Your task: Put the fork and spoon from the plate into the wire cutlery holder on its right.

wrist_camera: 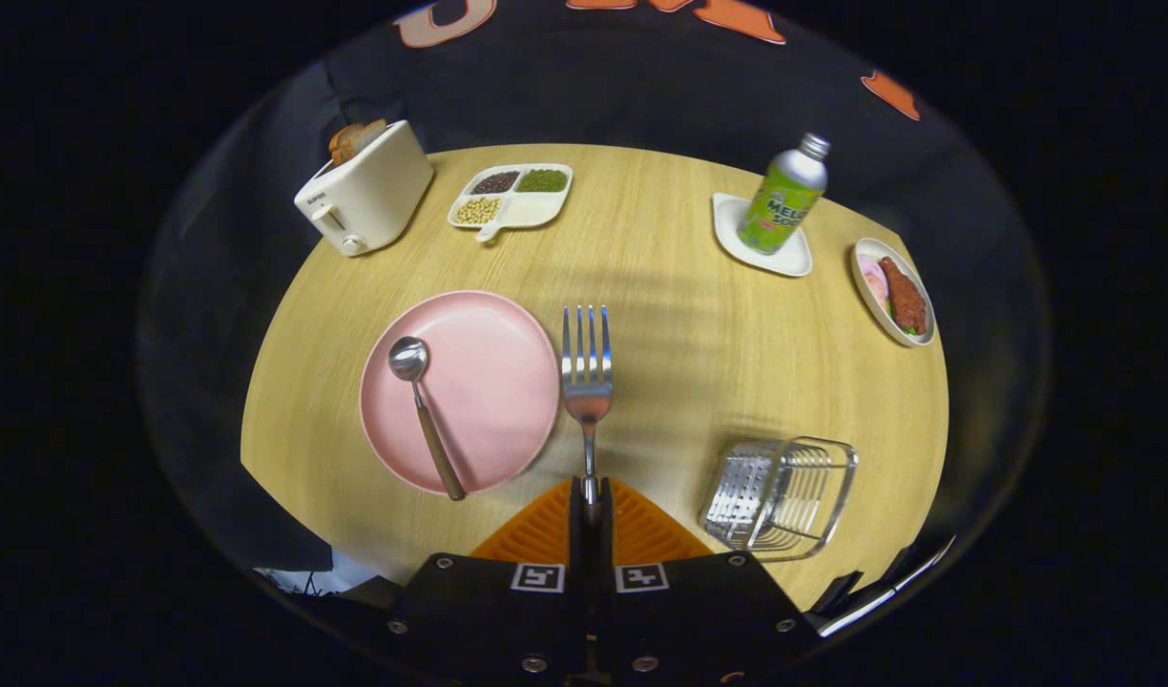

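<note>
On plate [489, 382]: spoon [424, 410] | tool [591, 496] clamps fork [587, 382] | holder [780, 496] empty

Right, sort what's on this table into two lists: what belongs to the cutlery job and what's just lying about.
Part of the job:
- fork, clamped by its handle in the gripper
- spoon, lying on the pink plate
- wire cutlery holder, to the plate's right

Just lying about:
- toaster with bread in it
- divided dish of beans
- green bottle on a white coaster
- small plate of meat
</note>
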Available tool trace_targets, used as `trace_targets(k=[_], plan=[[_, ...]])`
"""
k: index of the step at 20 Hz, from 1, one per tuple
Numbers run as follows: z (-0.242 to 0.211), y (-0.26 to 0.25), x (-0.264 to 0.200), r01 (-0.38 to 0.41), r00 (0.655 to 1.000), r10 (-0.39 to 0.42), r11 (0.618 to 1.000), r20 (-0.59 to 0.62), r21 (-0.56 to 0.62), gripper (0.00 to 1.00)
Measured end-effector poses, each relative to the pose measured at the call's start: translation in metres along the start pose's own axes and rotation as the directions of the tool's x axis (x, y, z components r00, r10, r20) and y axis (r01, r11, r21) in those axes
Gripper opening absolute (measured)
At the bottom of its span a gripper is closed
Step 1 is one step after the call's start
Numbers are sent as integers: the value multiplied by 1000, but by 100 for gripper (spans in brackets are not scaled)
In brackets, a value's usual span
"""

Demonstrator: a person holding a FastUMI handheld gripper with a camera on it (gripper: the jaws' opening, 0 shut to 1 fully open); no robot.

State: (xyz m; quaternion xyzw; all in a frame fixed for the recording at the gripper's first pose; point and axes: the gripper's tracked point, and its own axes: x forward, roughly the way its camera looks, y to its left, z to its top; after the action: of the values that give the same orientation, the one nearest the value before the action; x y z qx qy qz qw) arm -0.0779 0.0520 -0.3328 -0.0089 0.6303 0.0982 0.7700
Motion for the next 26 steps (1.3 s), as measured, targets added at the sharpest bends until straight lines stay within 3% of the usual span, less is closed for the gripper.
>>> trace_targets(k=[5,11,14,18,26], plan=[[-12,-64,-35,76,997,-77,996,13,48,5],[-46,-105,-48,70,990,-57,992,-127,100,5],[-55,-108,-46,33,978,-9,993,-207,111,5],[-63,-113,-38,7,950,37,991,-311,136,5],[-75,-115,-25,-39,857,108,989,-504,146,5]])
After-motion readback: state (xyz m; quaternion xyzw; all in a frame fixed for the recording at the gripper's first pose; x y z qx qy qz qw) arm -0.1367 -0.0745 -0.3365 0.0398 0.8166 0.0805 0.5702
